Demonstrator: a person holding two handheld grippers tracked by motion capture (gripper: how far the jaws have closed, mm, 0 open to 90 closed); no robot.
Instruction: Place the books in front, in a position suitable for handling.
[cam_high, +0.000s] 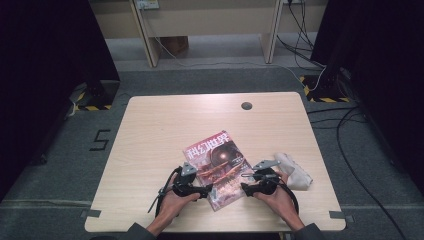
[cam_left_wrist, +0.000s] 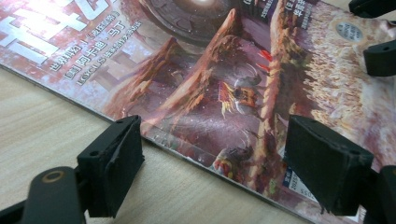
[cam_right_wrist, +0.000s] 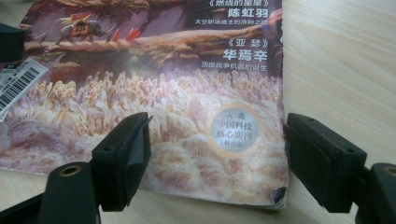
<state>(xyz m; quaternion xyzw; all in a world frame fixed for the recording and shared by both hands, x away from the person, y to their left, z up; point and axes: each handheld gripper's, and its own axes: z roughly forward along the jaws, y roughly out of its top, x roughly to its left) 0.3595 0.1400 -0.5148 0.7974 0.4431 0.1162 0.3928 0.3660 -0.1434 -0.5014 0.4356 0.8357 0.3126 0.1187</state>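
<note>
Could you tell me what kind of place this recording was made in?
Probably an indoor lab or recording room, not a home. A plain wooden table stands on grey carpet with a number 5 marked on it, yellow-black hazard tape lies on the floor, and loose cables run past dark curtains.

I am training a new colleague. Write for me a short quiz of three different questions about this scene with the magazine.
1. True or false: the left gripper is shut on the magazine.
2. What lies on the table beside the right gripper: (a) cloth, (b) cup, (c) pen?
3. Fill in: the magazine lies flat with its ___ facing up.

Key: 1 false, both jaws stand open; 2 (a), the cloth; 3 cover.
</note>
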